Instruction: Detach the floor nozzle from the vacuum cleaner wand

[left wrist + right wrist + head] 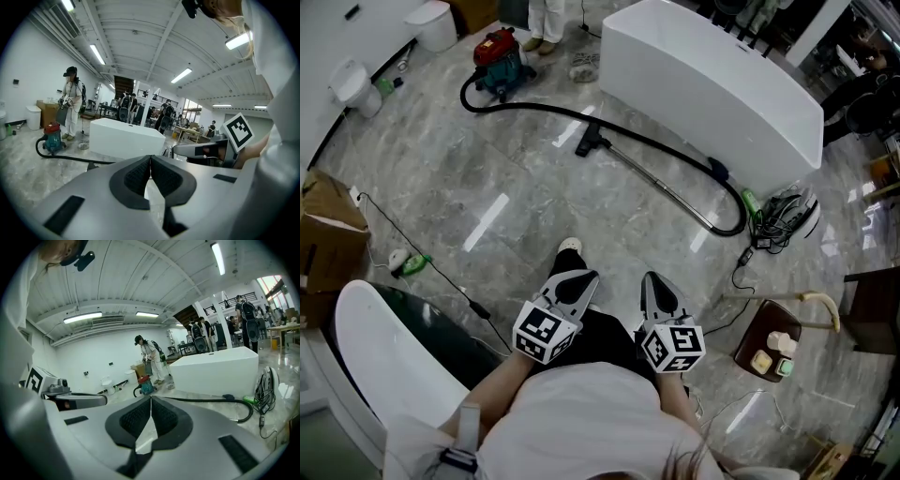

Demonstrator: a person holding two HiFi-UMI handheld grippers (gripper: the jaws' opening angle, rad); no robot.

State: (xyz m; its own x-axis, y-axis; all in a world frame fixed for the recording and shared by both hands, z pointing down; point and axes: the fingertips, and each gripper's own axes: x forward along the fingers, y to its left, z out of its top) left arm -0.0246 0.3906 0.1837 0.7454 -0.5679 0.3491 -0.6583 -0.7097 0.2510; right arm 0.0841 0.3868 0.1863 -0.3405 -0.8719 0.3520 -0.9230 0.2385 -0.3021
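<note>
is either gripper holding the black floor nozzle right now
No, the black floor nozzle lies on the grey marble floor, well ahead of the left gripper and right gripper, both shut on nothing.

Left hand-held gripper (150, 160) closed, empty; vacuum cleaner (52, 138) far ahead

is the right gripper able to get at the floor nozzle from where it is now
Probably not yet: the floor nozzle lies far ahead on the floor, while the right gripper sits close to the person's body, fingers shut. The bare floor between looks free, so stepping closer should do.
</note>
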